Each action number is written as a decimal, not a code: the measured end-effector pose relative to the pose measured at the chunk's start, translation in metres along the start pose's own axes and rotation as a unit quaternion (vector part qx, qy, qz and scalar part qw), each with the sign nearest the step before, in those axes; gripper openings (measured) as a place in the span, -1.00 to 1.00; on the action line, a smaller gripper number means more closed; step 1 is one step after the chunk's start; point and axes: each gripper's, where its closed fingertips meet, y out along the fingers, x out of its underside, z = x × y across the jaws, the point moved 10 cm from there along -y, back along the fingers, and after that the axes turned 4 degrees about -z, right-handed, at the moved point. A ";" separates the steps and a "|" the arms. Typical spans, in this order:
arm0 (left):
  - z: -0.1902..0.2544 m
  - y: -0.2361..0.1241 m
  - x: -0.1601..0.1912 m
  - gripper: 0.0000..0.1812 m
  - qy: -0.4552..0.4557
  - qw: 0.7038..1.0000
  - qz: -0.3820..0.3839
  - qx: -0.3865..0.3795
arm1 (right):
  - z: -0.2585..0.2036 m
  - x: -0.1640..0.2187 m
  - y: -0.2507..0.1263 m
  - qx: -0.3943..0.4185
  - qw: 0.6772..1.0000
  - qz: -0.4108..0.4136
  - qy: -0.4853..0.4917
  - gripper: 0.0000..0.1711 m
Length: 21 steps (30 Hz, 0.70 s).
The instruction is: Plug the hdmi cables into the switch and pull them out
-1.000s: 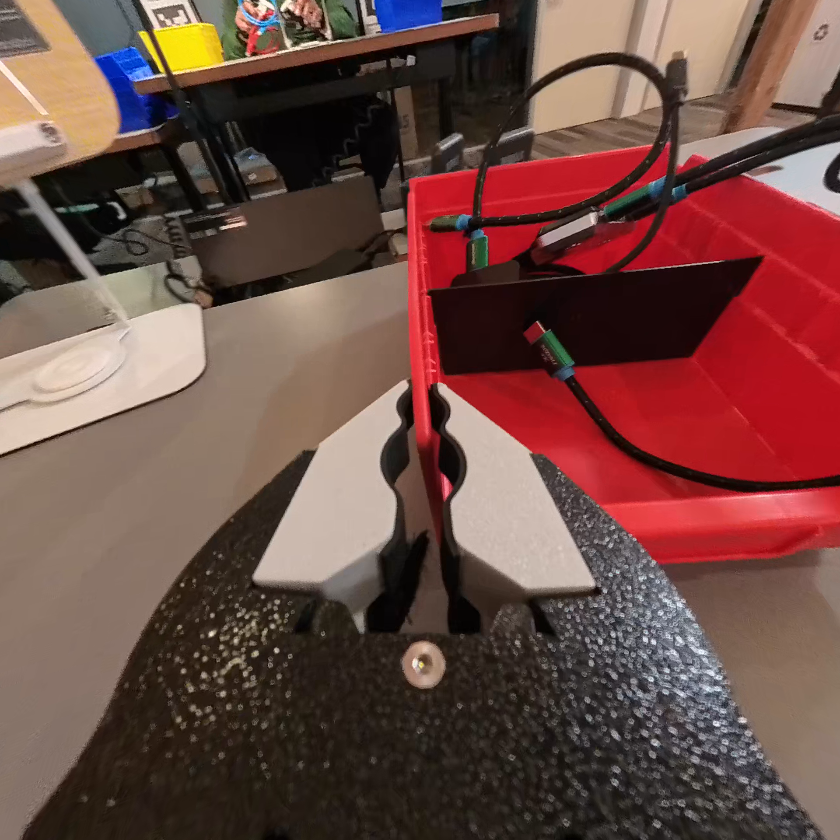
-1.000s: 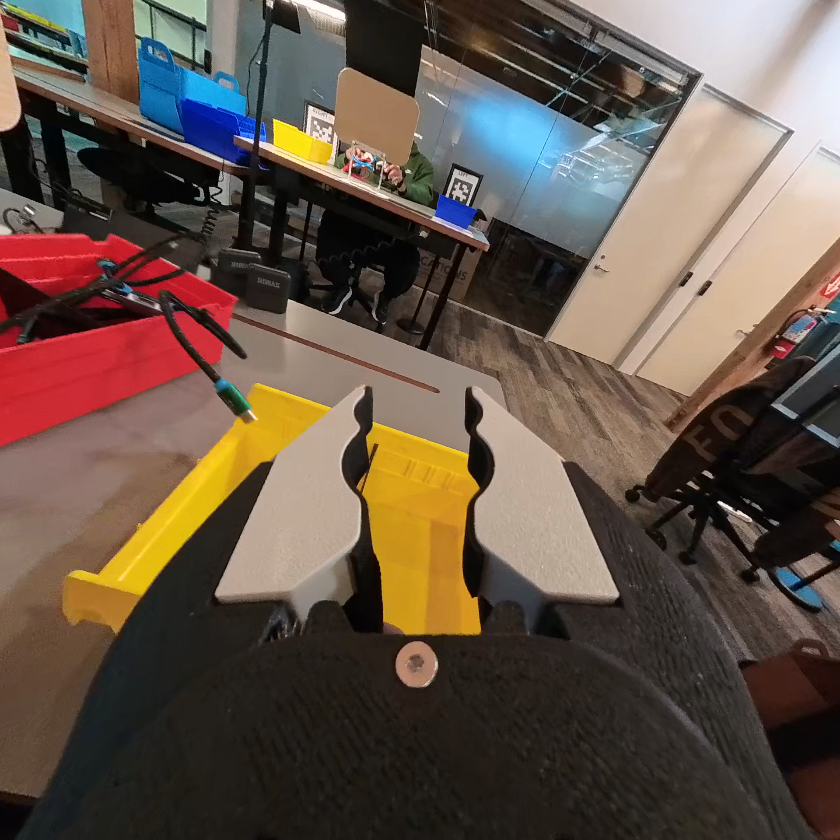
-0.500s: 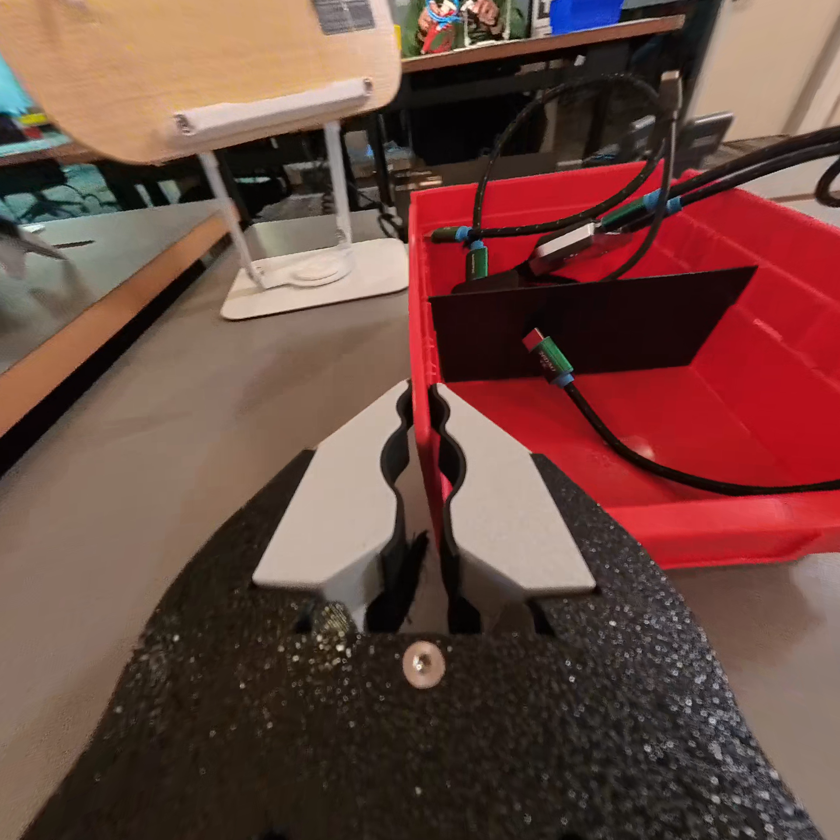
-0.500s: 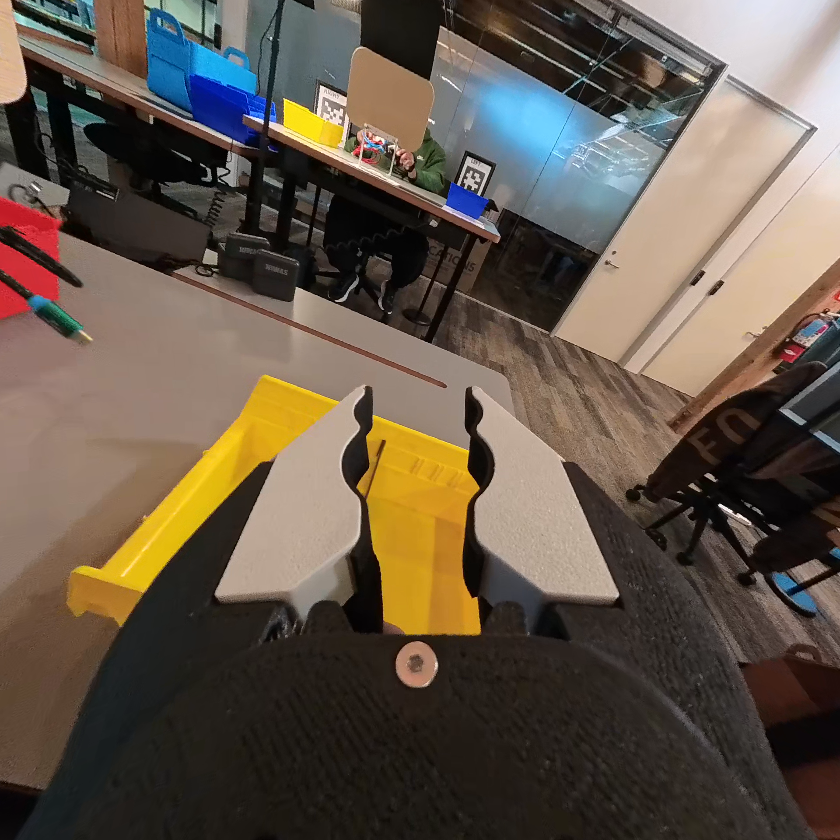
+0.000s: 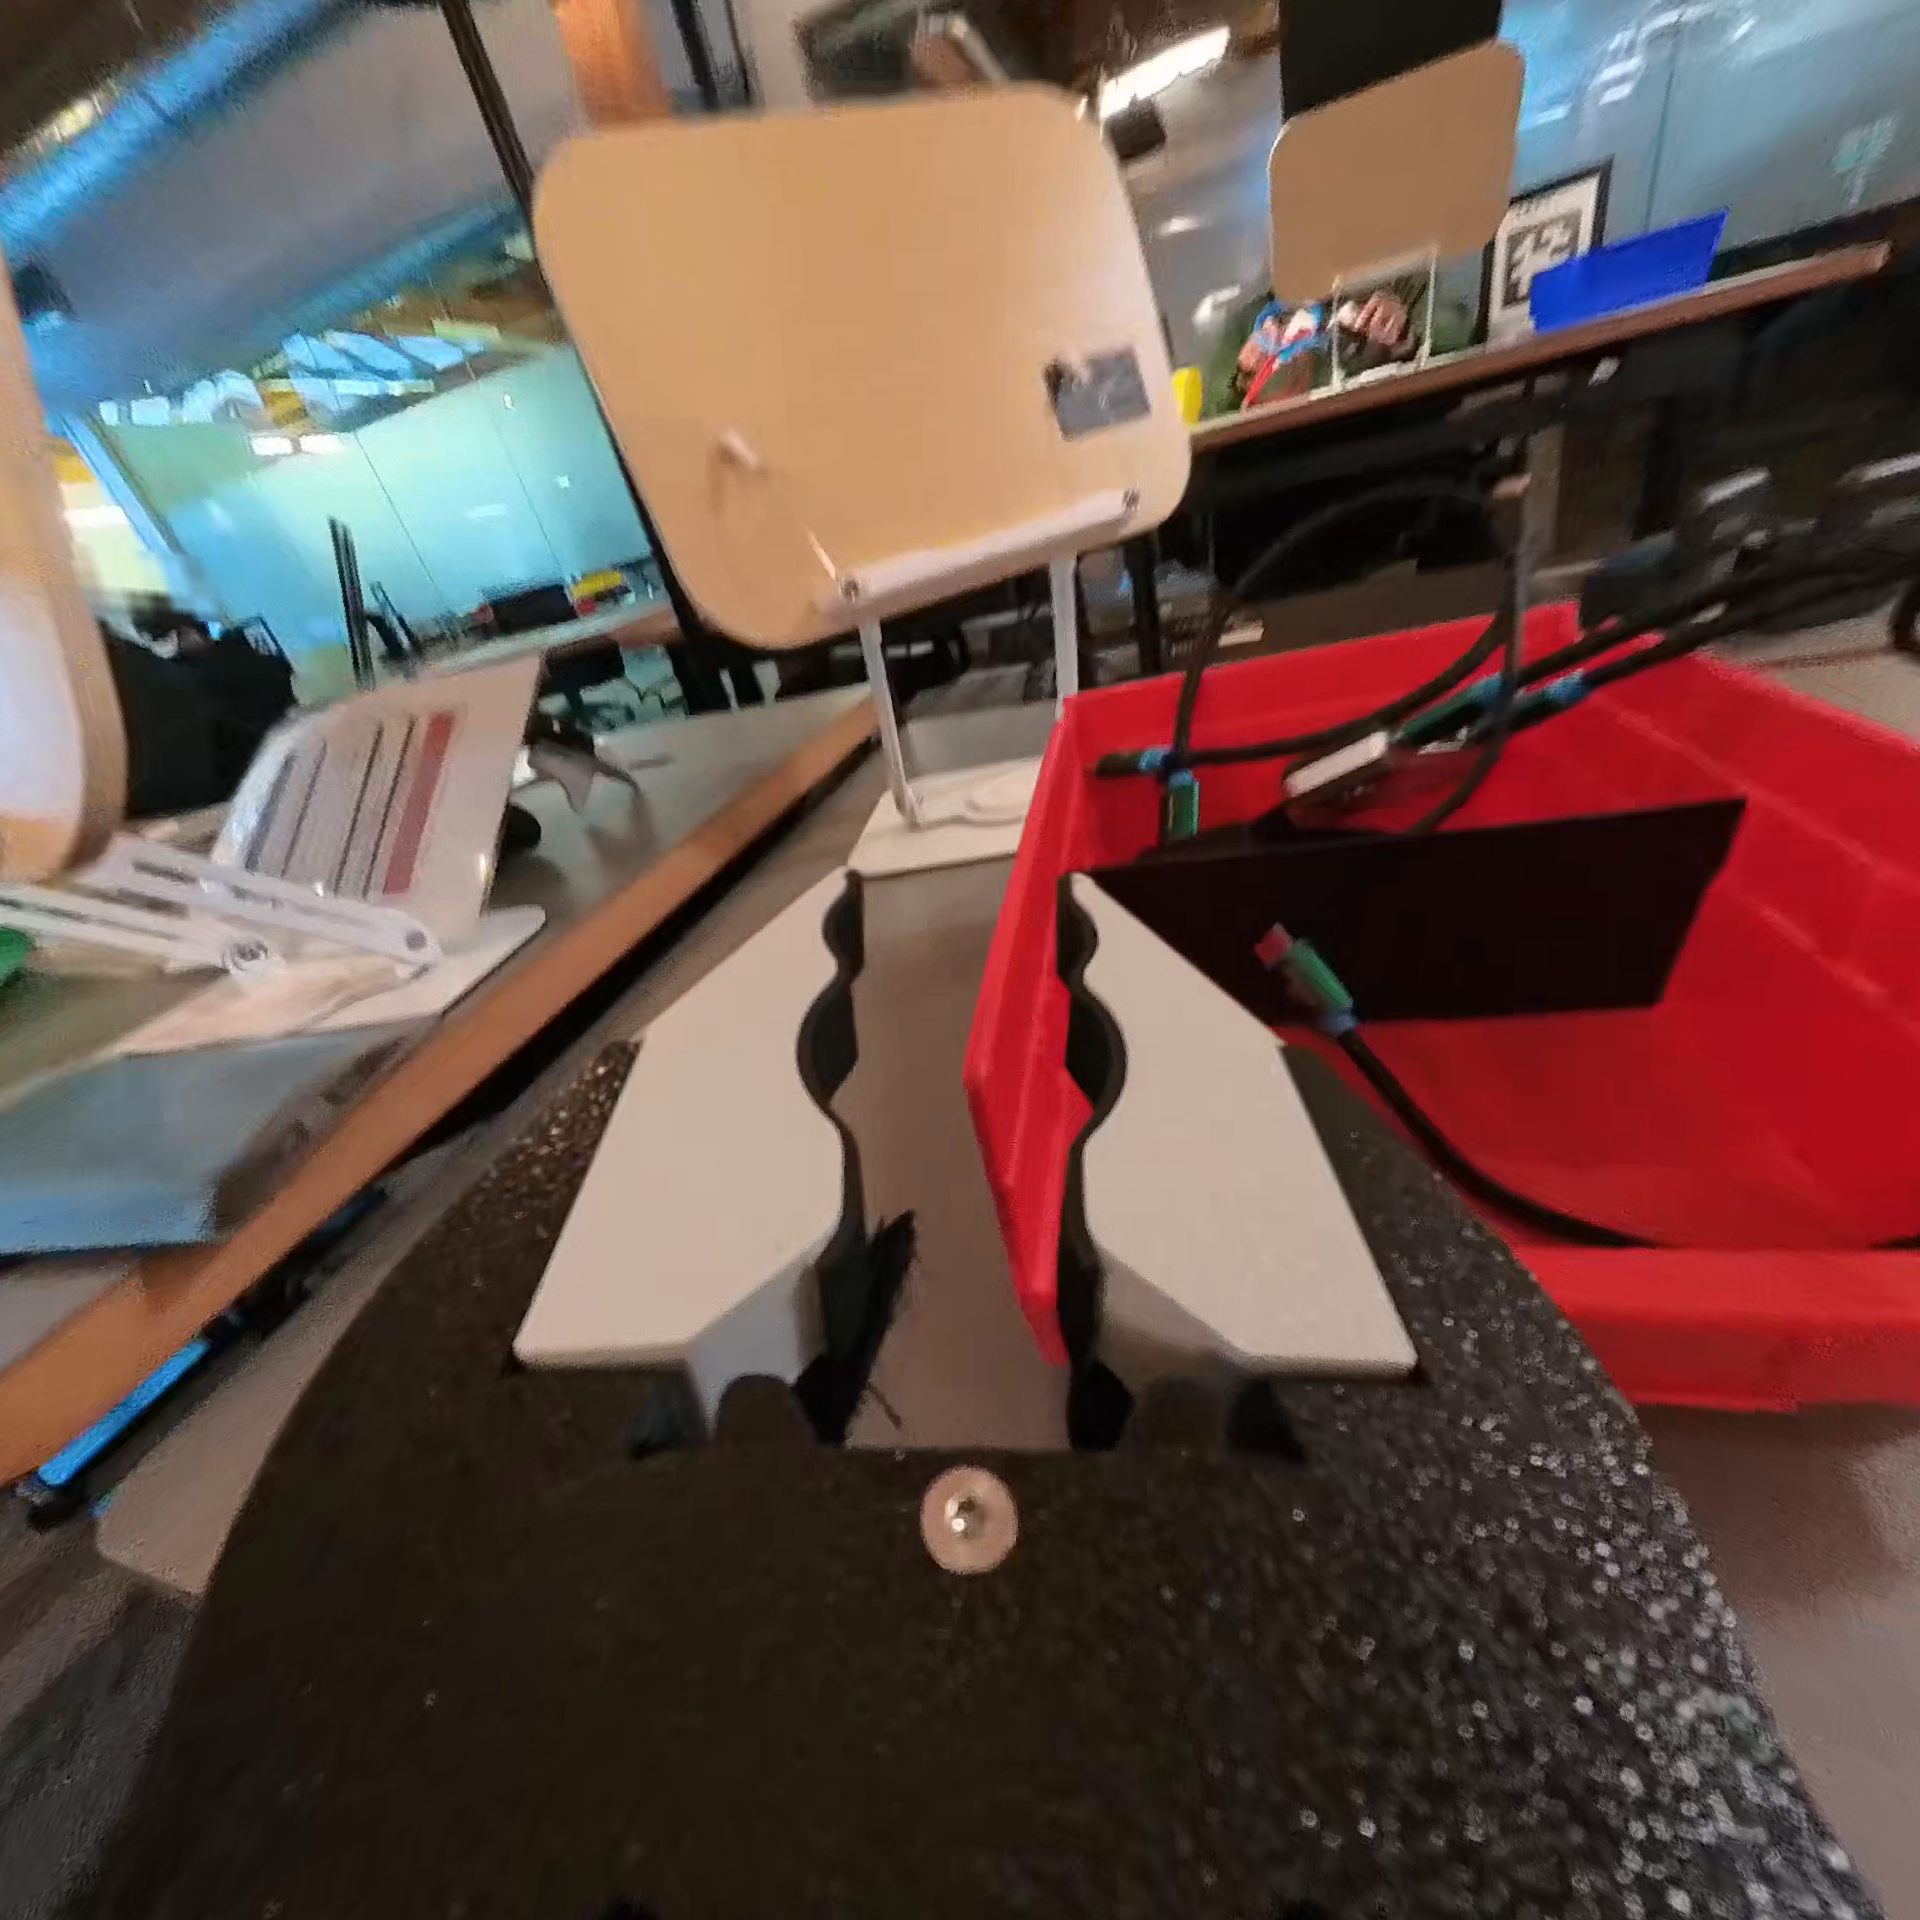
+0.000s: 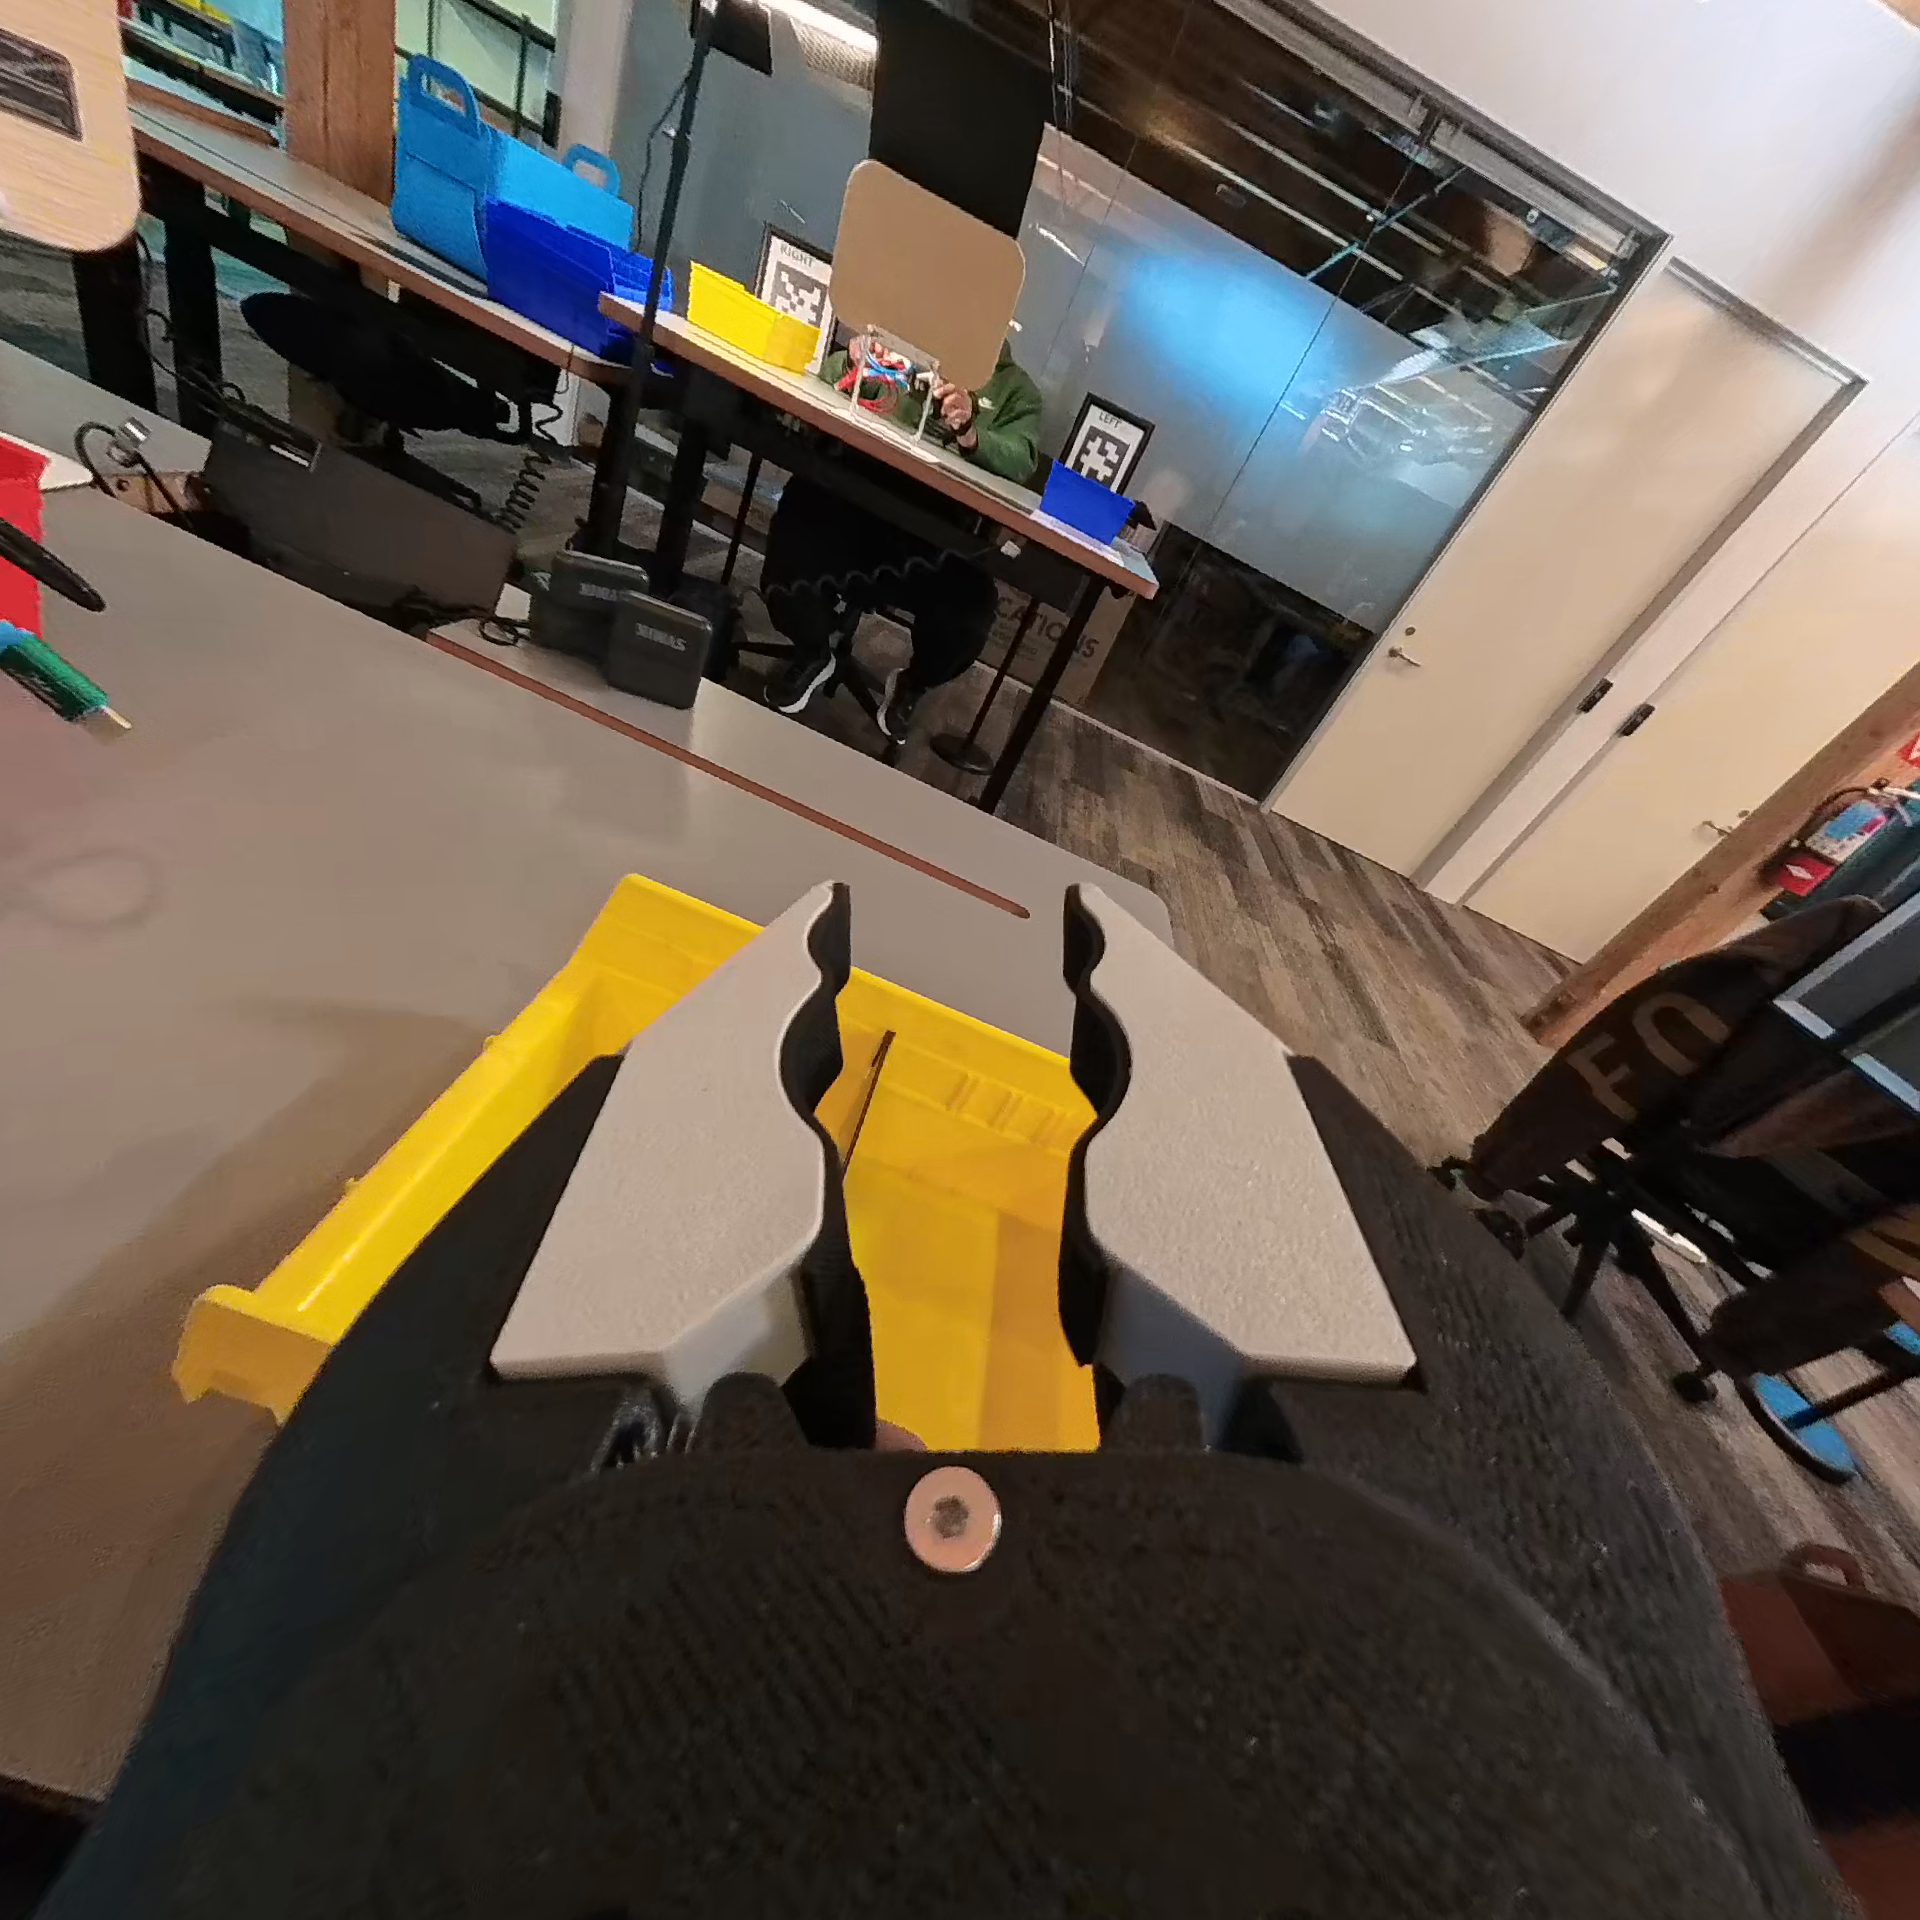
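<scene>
We hold both hand-held grippers released and empty. The left hand-held gripper (image 5: pixel 961 904) straddles the red bin's (image 5: pixel 1013 1091) near-left wall; the HDMI plug (image 5: pixel 1304 982) inside lies just right, pointing far-left.

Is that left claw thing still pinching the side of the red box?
Apart. In the left wrist view the left gripper stands open, and the red bin wall runs between its fingers with bare table showing beside it. Earlier it was clamped on that wall.

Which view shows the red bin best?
Left wrist view: the red bin fills its right side, showing its interior, black divider and HDMI cables. Right wrist view shows only a red sliver at its left edge.
</scene>
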 end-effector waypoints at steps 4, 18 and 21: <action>0.023 -0.020 -0.036 -0.49 0.025 0.997 0.066 0.023 | -0.001 0.000 0.001 0.005 1.000 -0.022 0.010 -0.53; 0.121 -0.045 -0.080 -0.72 0.153 0.963 0.174 0.136 | 0.016 0.111 -0.014 -0.050 0.888 -0.441 0.124 -0.89; 0.123 -0.046 -0.079 -0.75 0.161 0.962 0.169 0.141 | 0.019 0.125 -0.001 -0.056 0.878 -0.460 0.124 -0.94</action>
